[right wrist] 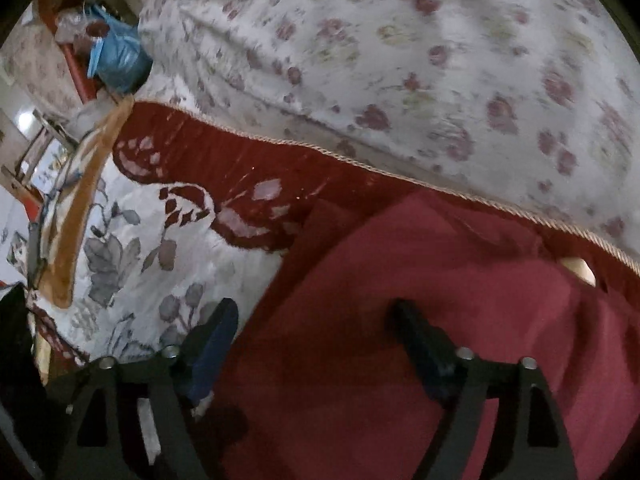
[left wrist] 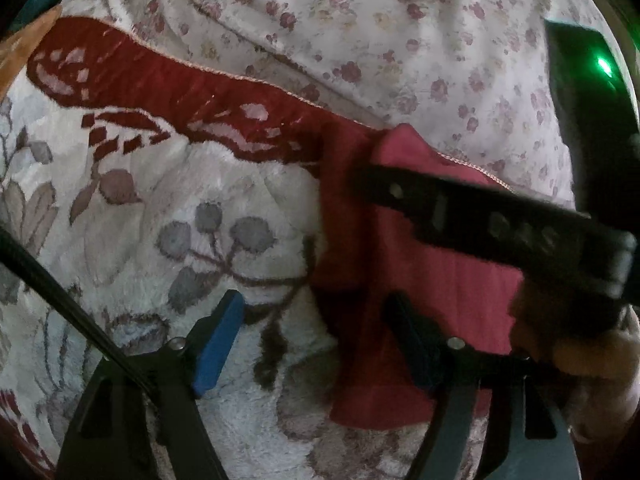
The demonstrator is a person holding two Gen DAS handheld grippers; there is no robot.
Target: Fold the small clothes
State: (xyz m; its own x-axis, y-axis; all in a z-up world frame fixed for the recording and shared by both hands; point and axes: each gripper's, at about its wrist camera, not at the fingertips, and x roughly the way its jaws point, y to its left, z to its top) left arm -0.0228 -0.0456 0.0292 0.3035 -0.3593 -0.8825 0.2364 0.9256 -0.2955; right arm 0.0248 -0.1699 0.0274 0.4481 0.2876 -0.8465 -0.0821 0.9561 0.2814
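The red garment (right wrist: 400,320) lies by the blanket's (left wrist: 160,208) dark-red border edge — soft, light, likely to slump — best pinched at a hem corner; the left gripper (left wrist: 316,344) and right gripper (right wrist: 316,344) both gape wide, empty.

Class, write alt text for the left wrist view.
The open left gripper hovers over a red garment lying on a floral blanket. The right gripper crosses the garment from the right.
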